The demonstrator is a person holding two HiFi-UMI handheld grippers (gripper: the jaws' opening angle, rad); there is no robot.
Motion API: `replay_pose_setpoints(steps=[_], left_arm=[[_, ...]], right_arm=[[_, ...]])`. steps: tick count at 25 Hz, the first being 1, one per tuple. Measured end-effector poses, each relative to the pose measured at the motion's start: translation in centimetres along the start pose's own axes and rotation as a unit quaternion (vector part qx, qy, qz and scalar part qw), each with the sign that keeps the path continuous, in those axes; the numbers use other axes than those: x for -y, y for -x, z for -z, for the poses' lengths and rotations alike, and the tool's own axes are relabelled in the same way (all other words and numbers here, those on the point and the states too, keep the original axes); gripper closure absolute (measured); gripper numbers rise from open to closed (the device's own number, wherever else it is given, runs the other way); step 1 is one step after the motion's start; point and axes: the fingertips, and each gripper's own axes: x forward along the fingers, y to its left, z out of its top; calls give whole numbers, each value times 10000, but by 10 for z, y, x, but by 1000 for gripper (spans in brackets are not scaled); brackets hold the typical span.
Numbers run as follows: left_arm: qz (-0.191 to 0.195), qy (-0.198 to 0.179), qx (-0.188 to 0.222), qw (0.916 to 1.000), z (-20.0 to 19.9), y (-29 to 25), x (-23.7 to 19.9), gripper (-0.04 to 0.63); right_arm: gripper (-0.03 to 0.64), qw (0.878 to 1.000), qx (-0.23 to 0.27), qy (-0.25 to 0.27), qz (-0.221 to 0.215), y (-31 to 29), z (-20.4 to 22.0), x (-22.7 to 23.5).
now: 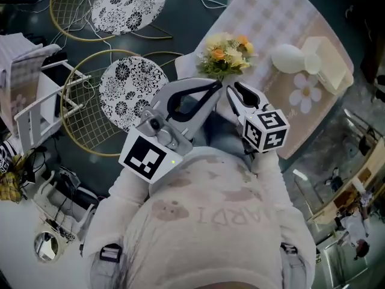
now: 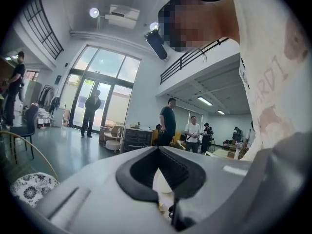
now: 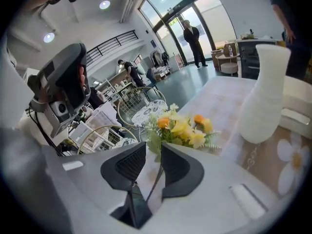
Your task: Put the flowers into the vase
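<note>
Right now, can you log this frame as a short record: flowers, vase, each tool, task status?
flowers: yellow and orange bunch at the near edge of the table, apart from the vase
vase: white, upright, no flowers in it
right tool: jaws apart, a stem between them, not pinched
left tool: tips together beside the stems; grip unclear
task status: flowers not yet in vase

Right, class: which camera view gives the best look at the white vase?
The right gripper view: the vase stands upright, seen side-on, neck and body clear. The head view looks down on the vase, so only a rounded white shape shows. In the left gripper view I cannot make it out.
</note>
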Motion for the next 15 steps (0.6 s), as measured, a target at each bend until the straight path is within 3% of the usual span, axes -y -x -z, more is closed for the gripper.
replay_pose_setpoints(steps=[5, 15], left_arm=[[-3, 264, -208, 9994, 29, 0, -11, 595], [-23, 710, -410, 9966, 74, 6, -33, 595]], right_arm=[[488, 9975, -672, -198, 64, -32, 36, 13], [480, 9881, -1460, -453, 173, -75, 79, 17]])
